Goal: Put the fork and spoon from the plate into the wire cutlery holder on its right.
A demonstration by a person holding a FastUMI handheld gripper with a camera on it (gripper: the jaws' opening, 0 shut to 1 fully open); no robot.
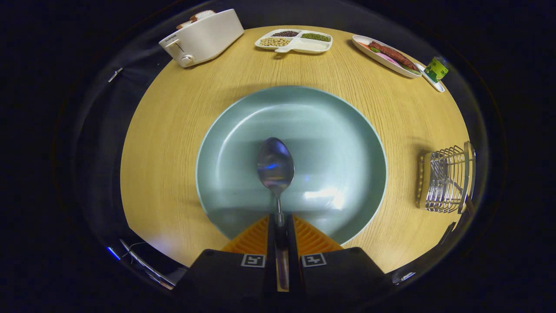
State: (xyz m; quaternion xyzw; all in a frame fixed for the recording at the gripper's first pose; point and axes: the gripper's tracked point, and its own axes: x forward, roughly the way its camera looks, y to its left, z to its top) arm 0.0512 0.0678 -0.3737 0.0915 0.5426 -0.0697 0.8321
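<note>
The round, pale wooden bench [182,143] carries everything. Just ahead of the gripper [280,224] sits a big, round, green plate [339,130]. Off to the gripper's right stands the wire cutlery holder [445,180] with wooden ends. The gripper is clenched on the thin handle of a shiny metal spoon [275,165], whose bowl sticks out over the plate. The spoon looks light, stiff and slippery, so the handle seems the best place to grip. The handle's end hides between the fingers. Something thin may sit in the holder, but it is too small to tell.
</note>
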